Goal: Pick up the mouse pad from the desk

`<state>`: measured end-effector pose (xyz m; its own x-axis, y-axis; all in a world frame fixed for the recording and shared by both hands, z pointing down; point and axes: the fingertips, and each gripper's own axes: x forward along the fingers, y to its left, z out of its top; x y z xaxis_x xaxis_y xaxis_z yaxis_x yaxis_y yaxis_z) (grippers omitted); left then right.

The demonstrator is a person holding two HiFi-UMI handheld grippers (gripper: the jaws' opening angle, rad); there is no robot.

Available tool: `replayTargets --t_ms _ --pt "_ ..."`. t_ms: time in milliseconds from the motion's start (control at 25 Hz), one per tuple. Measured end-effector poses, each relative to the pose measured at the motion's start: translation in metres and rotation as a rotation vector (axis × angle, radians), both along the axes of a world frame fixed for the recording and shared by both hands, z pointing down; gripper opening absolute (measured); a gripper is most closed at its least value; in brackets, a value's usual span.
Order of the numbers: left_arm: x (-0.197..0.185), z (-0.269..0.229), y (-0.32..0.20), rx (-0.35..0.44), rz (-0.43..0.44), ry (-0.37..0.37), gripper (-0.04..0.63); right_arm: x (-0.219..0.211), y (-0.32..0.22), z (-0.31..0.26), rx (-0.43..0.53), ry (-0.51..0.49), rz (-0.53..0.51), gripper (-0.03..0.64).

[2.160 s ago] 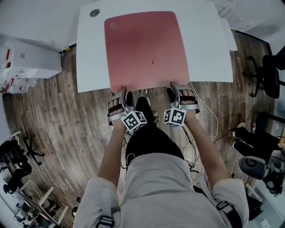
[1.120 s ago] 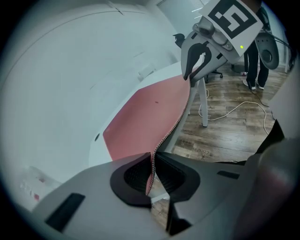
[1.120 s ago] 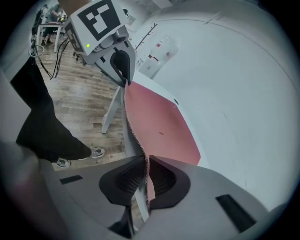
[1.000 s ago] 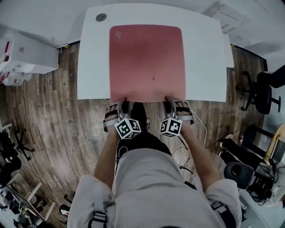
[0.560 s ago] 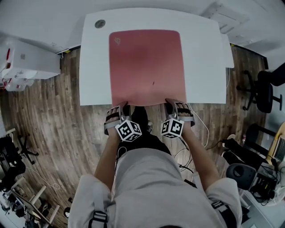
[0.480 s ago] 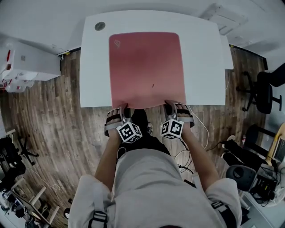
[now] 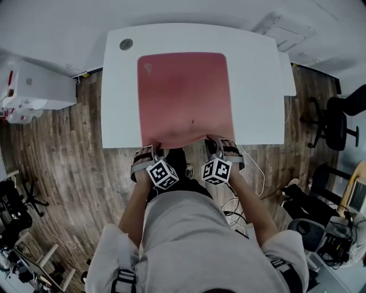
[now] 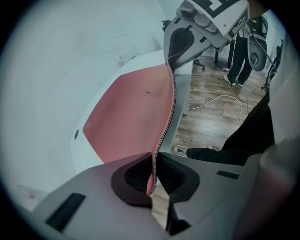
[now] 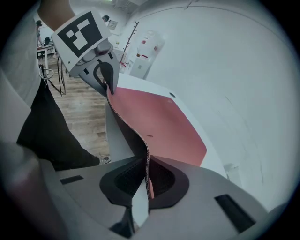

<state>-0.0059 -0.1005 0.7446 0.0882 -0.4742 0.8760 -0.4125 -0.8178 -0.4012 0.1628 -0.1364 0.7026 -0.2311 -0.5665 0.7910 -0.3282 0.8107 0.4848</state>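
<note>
- Left gripper (image 7: 154,149) is clamped on the pad's (image 7: 186,97) near-left corner.
- Right gripper (image 7: 215,141) is clamped on its near-right corner.
- Pad's near edge, earlier flat, is now raised off the desk (image 7: 257,86).

A white desk (image 7: 257,86) stands against a pale far wall (image 7: 189,11) on a floor (image 7: 63,143) of dark wood planks. A white cabinet (image 7: 34,88) sits at the left, a black office chair (image 7: 334,123) at the right, and a white cable (image 7: 260,166) trails over the floor near the desk's right corner
</note>
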Motion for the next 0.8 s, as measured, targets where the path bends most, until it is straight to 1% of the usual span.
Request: replayTargets --t_ms 160,280,360,600,800 --pt "-0.001 -0.008 -0.008 -0.007 -0.041 0.042 0.029 0.000 -0.011 -0.006 -0.003 -0.021 0.006 0.052" --pt "-0.003 -0.010 -0.013 -0.054 -0.111 0.089 0.029 -0.004 -0.022 -0.011 0.002 -0.023 -0.006 0.052" --pt "-0.004 -0.011 -0.017 -0.065 -0.132 0.107 0.029 -0.008 -0.030 -0.015 0.008 -0.021 -0.014 0.052" --pt "-0.007 -0.022 -0.052 -0.025 -0.171 0.139 0.029 -0.006 -0.054 -0.020 0.007 -0.029 0.006 0.052" --pt "-0.006 -0.026 -0.088 0.003 -0.156 0.136 0.031 -0.003 -0.074 -0.020 0.002 -0.021 0.022 0.052"
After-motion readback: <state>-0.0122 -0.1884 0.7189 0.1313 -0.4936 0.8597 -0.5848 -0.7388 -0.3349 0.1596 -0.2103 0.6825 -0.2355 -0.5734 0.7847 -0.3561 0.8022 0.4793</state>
